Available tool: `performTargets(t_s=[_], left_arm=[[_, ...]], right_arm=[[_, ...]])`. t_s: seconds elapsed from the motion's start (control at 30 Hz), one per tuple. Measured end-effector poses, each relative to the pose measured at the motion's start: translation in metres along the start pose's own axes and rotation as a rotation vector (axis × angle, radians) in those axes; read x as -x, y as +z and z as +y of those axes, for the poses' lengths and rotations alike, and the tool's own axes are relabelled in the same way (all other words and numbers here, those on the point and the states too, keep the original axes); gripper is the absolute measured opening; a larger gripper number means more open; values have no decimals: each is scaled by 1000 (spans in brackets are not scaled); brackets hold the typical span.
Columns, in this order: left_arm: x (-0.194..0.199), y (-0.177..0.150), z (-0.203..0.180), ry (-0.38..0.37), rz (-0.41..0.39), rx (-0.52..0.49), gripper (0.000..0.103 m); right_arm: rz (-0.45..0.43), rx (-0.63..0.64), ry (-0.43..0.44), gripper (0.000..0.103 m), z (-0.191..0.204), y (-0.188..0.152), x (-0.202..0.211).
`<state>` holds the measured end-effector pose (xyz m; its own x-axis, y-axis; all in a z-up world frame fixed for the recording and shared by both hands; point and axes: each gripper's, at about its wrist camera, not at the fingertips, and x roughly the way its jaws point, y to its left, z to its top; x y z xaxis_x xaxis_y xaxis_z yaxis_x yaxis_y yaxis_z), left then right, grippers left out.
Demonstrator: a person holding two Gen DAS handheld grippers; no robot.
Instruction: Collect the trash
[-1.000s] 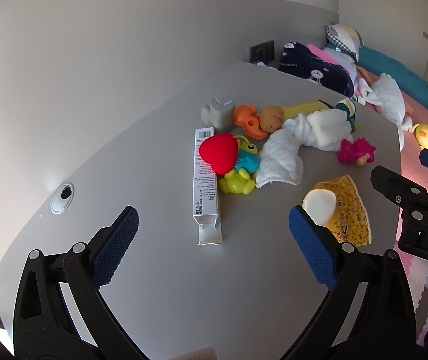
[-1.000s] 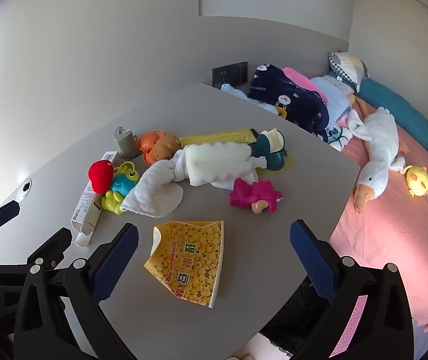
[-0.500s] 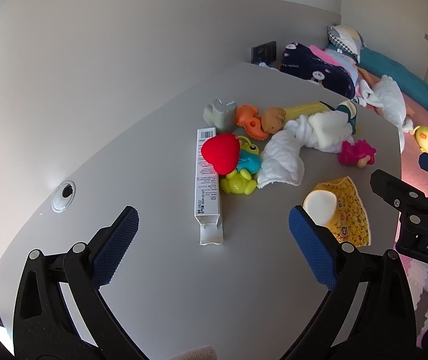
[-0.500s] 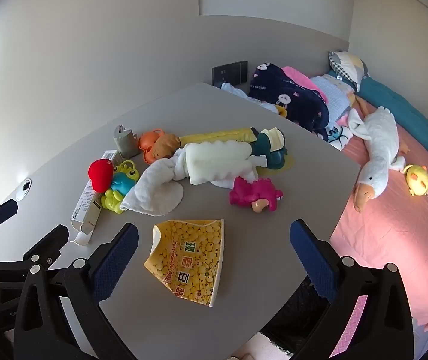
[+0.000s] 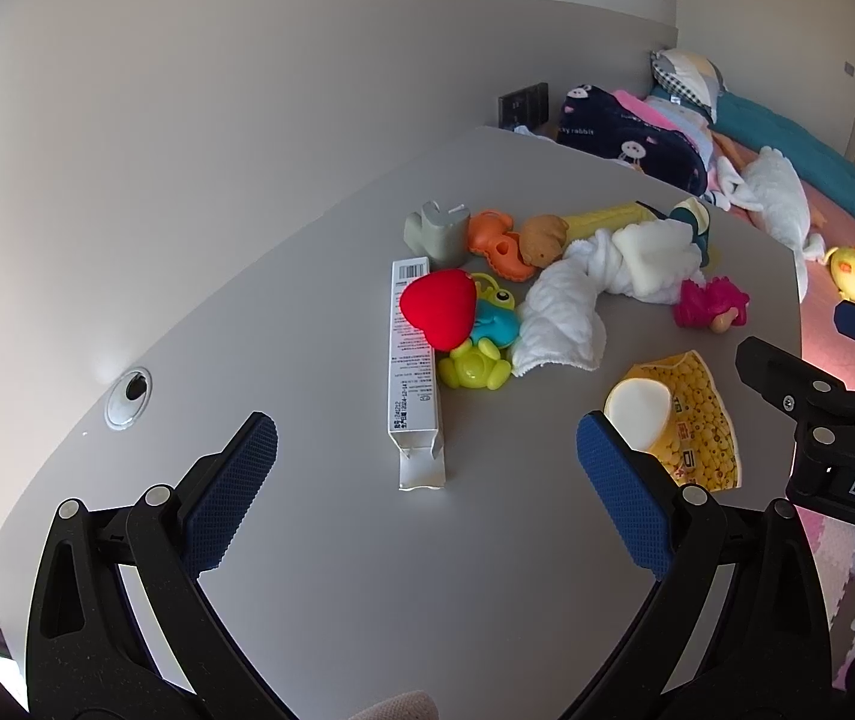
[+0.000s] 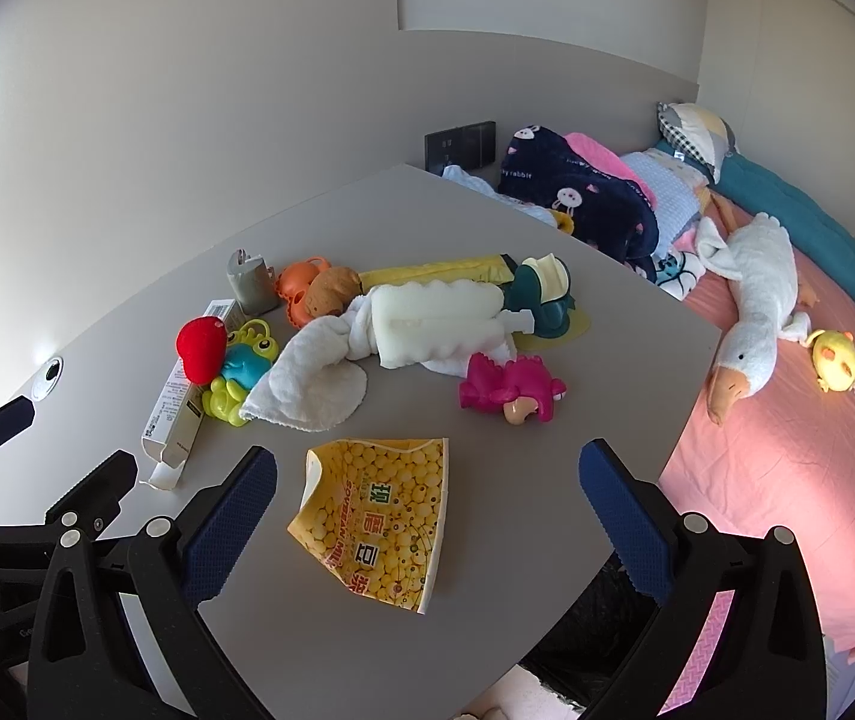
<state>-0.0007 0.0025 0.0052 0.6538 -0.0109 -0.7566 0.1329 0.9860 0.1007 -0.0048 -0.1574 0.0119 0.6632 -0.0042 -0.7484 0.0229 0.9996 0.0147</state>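
— Where was the crushed yellow paper cup (image 6: 374, 517)?
— On the grey table (image 6: 487, 240), lying between your right gripper's (image 6: 427, 516) wide-open, empty fingers.
— And your left gripper (image 5: 427, 486)?
— Equally spread, holding nothing, above the long white carton (image 5: 412, 360).

The left tool (image 5: 424, 483) hovers wide open above the white carton (image 5: 412, 360) on the table (image 5: 319, 540).

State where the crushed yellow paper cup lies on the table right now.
The crushed yellow paper cup lies flat near the table's front edge, centred between the right gripper's open fingers in the right wrist view, just in front of the white towel and pink toy.
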Motion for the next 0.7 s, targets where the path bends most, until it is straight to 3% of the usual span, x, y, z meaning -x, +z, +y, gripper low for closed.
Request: performTargets(t_s=[0.7], left_arm=[[-4, -2, 5, 9, 11, 20, 97]], right_arm=[[1, -1, -2, 100, 1, 0, -4]])
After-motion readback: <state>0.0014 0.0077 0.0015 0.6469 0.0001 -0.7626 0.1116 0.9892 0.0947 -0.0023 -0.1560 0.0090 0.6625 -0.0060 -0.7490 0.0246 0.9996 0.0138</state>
